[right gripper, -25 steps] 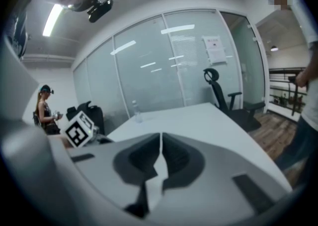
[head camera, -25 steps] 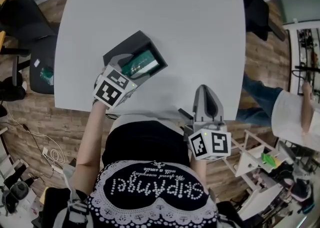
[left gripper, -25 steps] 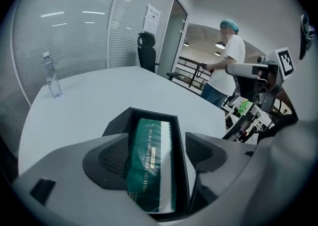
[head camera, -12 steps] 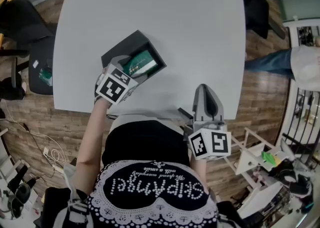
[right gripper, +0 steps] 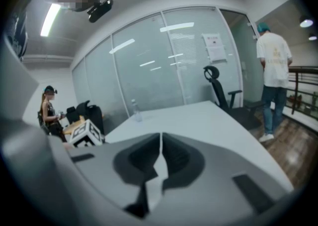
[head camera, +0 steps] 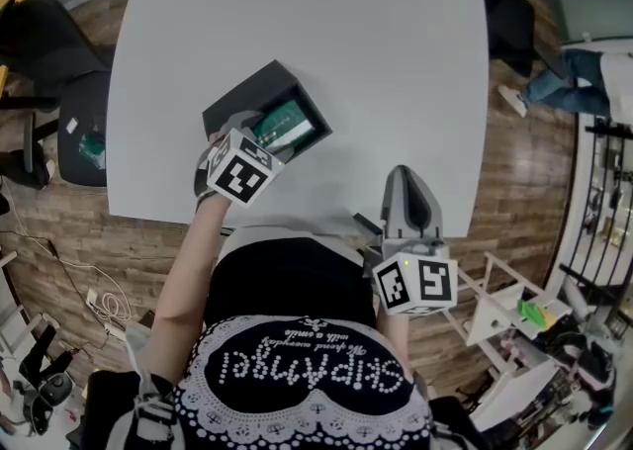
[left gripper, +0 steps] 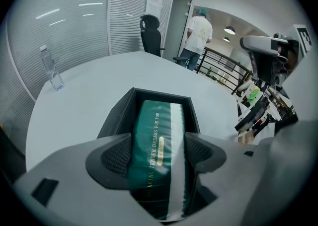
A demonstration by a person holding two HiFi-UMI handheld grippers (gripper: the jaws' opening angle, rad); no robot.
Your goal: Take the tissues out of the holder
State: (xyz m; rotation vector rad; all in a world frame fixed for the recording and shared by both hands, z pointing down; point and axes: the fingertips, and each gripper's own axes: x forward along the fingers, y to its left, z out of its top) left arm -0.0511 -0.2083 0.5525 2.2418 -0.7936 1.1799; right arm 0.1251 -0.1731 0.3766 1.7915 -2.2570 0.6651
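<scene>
- On the near-left part of the white table point(head camera: 326, 33), we see the black holder point(head camera: 245, 94) lying open, well apart from the right gripper point(head camera: 406, 186).
- We judge the task barely under way. The green tissue pack point(left gripper: 158, 125) sits inside the holder and is not lifted out yet.
- The left gripper point(left gripper: 158, 156) reaches into the holder. Its jaws are pressed on the pack's two long sides and the pads touch the wrapper, so the grip looks made to us.
- What is left, as we read it: draw the pack clear of the holder walls, then put it down on the table.
- As for contents, we see only that one pack in the holder. It fills most of the cavity, with dark gaps along its sides. We cannot tell whether anything lies under it.
- The right gripper's jaws are together with nothing between them. It waits at the table's near edge.
- A clear water bottle point(left gripper: 51, 69) stands at the table's far side, uninvolved.
</scene>
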